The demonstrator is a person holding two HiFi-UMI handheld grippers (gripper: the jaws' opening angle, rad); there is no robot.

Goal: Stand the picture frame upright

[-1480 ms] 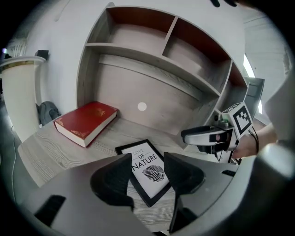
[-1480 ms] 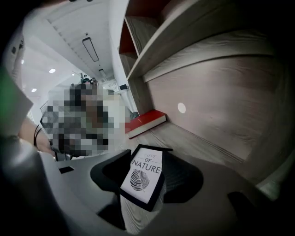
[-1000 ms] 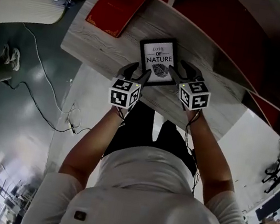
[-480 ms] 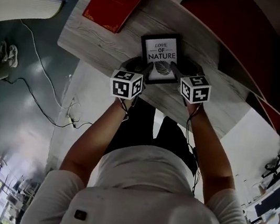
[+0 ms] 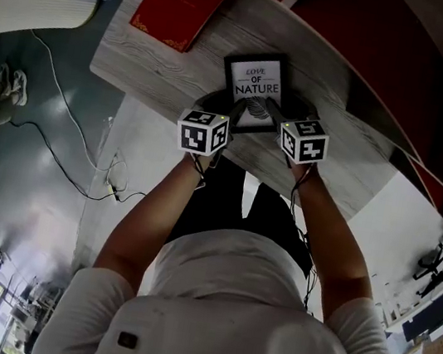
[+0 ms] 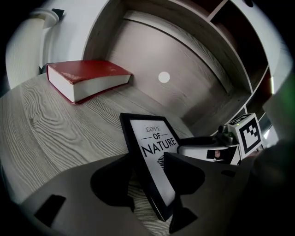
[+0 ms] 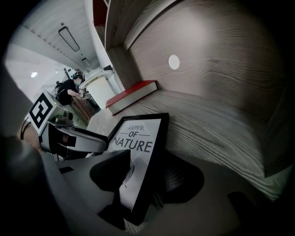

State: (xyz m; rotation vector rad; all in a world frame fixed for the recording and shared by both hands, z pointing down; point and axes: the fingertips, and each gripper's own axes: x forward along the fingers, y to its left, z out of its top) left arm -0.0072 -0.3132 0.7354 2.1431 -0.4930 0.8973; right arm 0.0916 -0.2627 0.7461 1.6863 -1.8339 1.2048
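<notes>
- Clamping the picture frame (image 5: 252, 93) by its lower side edges, the left gripper (image 5: 233, 115) and right gripper (image 5: 275, 115) each have their jaws closed on it; it lies tilted on the wooden shelf (image 5: 155, 68), near the front.
- Risk: uneven lifting could twist the frame out of one grip.
- Risk: no rear stand is visible, so a released frame may drop flat or slide forward.
</notes>
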